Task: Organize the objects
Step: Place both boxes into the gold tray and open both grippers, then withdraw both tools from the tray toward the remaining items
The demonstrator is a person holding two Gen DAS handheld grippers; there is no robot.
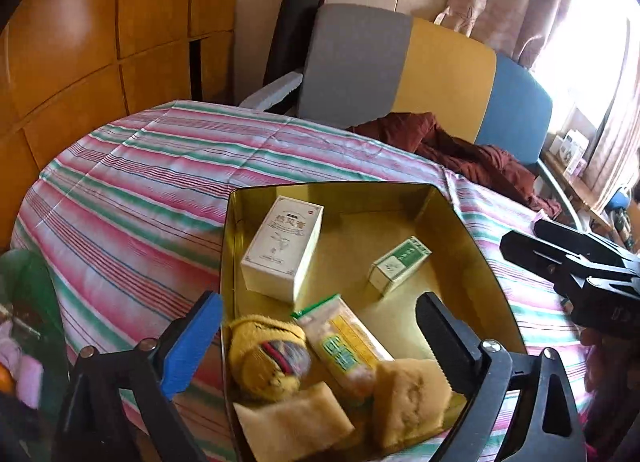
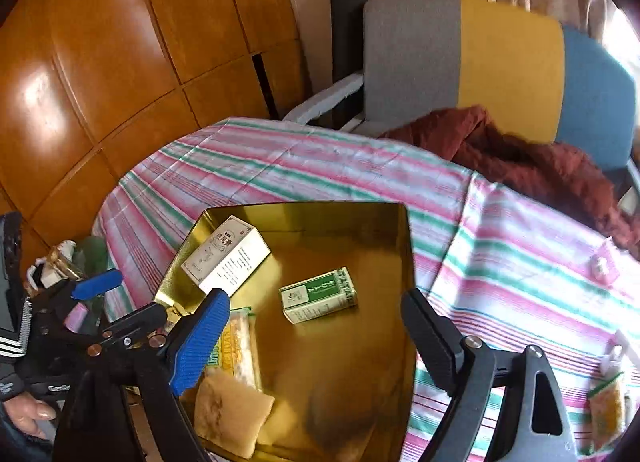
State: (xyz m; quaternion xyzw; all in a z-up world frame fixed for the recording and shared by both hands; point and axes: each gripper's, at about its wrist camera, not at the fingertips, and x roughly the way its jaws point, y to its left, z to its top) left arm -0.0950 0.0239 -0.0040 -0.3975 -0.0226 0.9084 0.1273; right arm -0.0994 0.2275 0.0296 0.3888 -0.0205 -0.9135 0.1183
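Both tools stand spread, nothing between their fingers: the left tool (image 1: 316, 336) and right tool (image 2: 316, 326) hover over the shiny gold metal tin (image 1: 460, 222) on the striped tabletop (image 1: 160, 166). Inside lie a white carton (image 1: 280, 250), a small green-white box (image 1: 398, 264), a yellow packet (image 1: 344, 346) and tan sponges (image 1: 408, 394).
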